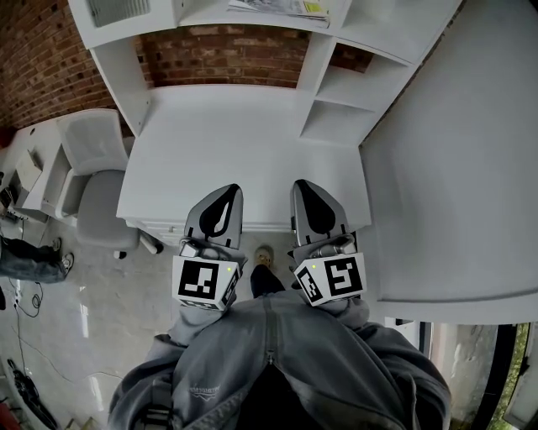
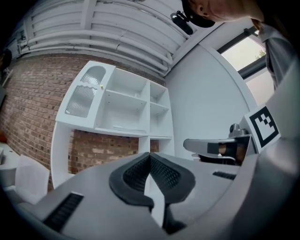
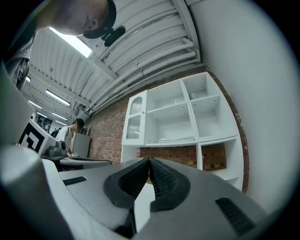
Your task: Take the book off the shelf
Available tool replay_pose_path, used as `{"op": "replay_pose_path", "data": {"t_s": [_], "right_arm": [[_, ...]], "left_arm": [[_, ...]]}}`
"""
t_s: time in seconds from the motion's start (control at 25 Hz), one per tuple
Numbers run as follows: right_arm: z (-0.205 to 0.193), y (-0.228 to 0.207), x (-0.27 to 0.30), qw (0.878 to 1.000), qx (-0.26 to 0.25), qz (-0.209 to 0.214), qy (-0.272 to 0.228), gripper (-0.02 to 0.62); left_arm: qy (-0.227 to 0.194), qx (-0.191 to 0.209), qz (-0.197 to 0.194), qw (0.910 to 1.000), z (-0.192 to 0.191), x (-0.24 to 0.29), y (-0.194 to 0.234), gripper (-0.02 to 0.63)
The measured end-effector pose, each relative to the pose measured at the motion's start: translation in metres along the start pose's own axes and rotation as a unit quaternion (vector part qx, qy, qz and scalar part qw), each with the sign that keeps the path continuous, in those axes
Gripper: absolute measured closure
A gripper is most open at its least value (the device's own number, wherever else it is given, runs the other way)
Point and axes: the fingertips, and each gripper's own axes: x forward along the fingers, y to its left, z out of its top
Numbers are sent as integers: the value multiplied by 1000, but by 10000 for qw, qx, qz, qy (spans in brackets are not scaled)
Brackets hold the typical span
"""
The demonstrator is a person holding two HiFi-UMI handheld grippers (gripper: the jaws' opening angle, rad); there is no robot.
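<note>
Two grippers sit side by side at the lower centre of the head view, over the near edge of the white desk [image 1: 244, 143]. Both point toward the top of the frame.

Book [image 1: 282, 7]: lies flat on the shelf [image 1: 206, 17] at the top centre of the head view, above the desk recess. It is well apart from both sets of fingertips. Its long axis runs left to right across the frame, along the shelf's front edge. In the right gripper view it shows as a thin pale slab on the middle shelf board, directly above the jaw tips.

Left gripper [image 1: 230, 193]: in its own view the ribbed pads meet at the tips. Nothing is between them and they touch nothing.

Right gripper [image 1: 304, 186]: likewise, pads together and empty.

Judgement: the book lies straight ahead of and above both grippers. It is a little more in line with the right gripper, which looks slightly nearer. Either gripper's jaws would need to part before meeting the book's front edge.
</note>
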Motion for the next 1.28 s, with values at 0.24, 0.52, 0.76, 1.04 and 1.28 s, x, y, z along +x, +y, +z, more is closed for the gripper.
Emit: {"op": "replay_pose_path", "data": {"t_s": [0.24, 0.52, 0.76, 1.04, 1.28], "right_arm": [[-6, -37, 58, 9999, 34, 128, -10, 568], [-15, -80, 128, 9993, 76, 370, -24, 568], [-23, -114, 170, 9990, 166, 410, -33, 568], [-40, -144, 199, 9982, 427, 431, -26, 568], [-45, -159, 207, 9979, 512, 382, -45, 568]], "left_arm": [[-16, 14, 107, 9999, 1, 59, 23, 600], [-34, 43, 343, 9994, 3, 130, 55, 600], [-17, 72, 387, 9992, 2, 178, 70, 600], [-42, 110, 563, 9983, 2, 216, 79, 600], [14, 149, 514, 9986, -1, 233, 77, 600]]}}
